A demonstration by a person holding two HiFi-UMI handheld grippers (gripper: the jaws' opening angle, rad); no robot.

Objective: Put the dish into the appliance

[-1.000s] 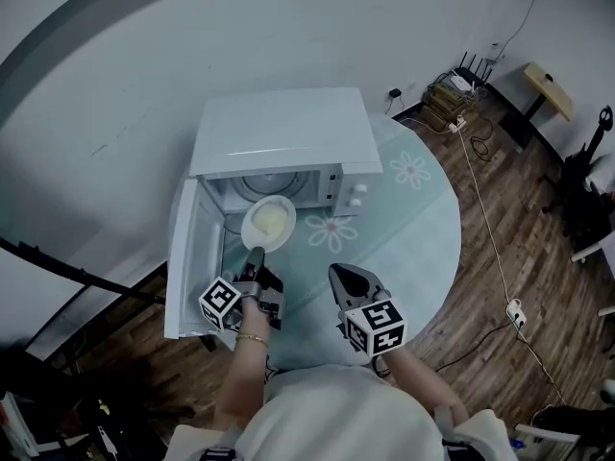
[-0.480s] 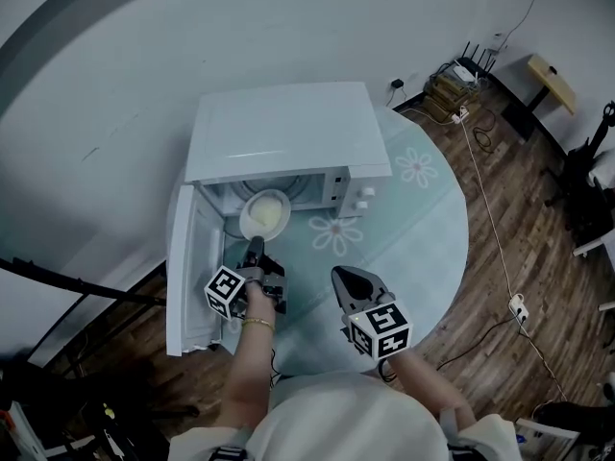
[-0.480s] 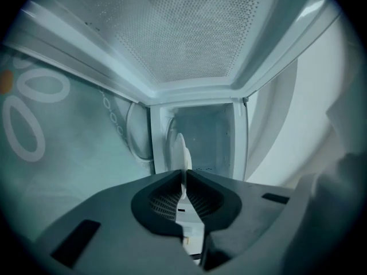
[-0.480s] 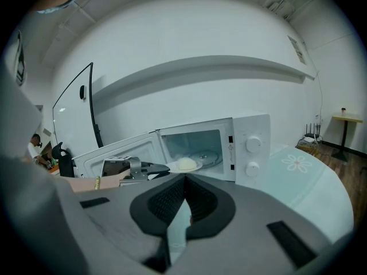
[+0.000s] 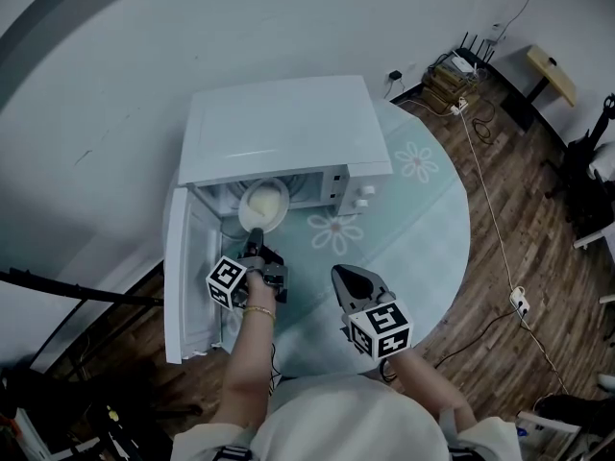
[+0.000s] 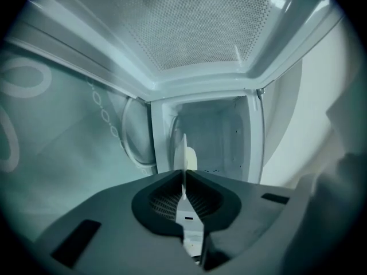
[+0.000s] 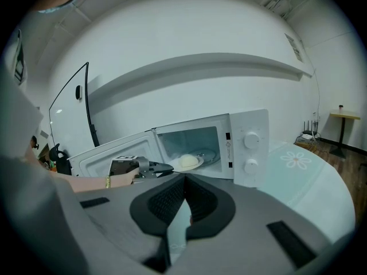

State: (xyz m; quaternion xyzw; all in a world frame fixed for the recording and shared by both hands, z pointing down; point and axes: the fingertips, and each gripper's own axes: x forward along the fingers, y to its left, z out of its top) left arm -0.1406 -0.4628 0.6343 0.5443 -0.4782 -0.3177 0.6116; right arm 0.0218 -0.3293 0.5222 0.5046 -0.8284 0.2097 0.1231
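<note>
One gripper matters here: the left gripper (image 5: 256,236) has its jaws pinched nearly together on the near rim of the dish (image 5: 265,203). The dish reaches straight away from it toward the far side and sits at the mouth of the open microwave (image 5: 279,128). The cavity lies dead ahead along those jaws, so the coming move looks like a plain push farther in. The right gripper (image 5: 342,273), jaws together on nothing, hangs nearer and to the right over the table (image 5: 423,219), well apart from the dish.
</note>
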